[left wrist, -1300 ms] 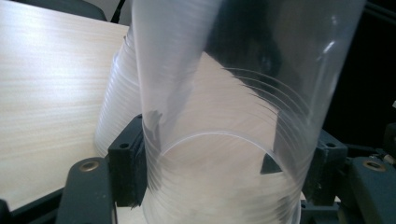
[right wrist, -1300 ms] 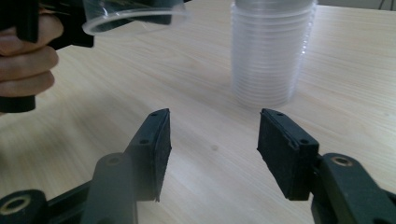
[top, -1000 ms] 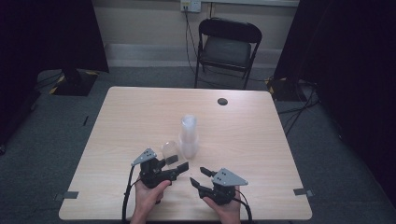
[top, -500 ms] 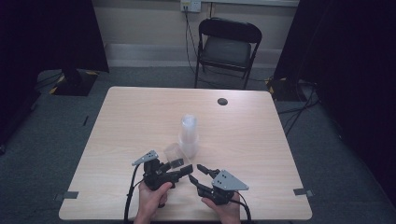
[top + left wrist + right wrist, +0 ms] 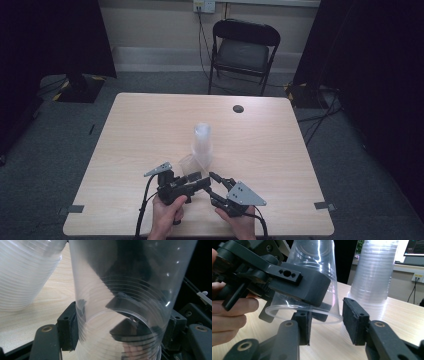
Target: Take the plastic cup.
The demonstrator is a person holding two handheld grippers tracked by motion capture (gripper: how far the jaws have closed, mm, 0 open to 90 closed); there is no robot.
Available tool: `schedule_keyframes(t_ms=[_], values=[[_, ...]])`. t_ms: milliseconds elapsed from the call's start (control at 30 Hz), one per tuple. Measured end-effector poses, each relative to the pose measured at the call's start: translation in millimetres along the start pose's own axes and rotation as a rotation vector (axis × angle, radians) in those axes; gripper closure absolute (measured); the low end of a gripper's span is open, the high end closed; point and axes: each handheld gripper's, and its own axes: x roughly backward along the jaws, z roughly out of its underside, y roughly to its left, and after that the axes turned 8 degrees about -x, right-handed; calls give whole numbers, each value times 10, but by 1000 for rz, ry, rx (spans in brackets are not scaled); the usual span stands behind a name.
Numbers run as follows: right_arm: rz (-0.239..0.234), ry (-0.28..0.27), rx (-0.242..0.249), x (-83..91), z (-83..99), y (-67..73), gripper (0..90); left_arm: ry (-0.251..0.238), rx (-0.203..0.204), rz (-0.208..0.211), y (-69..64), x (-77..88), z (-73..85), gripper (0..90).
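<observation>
The single clear cup [image 5: 312, 277] sits pinched between the pads of the left gripper [image 5: 200, 181], near the table's front edge, just at seven o'clock of the stack of cups [image 5: 202, 144]. Its rim faces down toward the person and its base points up and away, so the long axis runs tilted. In the high view the cup is faint and hard to make out. In the left gripper view its top and bottom are cut off.

The right gripper [image 5: 325, 322] has just been closing; its jaws stand apart around the cup's rim, and whether the pads touch it cannot be told.

The table [image 5: 300, 165] has bare wood at nine, twelve and three o'clock. A small dark disc [image 5: 238, 108] lies at one o'clock, well apart.
</observation>
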Motion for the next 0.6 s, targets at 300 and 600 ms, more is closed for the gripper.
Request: schedule_keyframes(t_ms=[300,600], values=[[0,-42,4,-45,-26,4,621,4,13,19,-81,-24,-6,311],[26,-78,16,-70,-38,4,667,13,26,37,-132,-74,-4,309]])
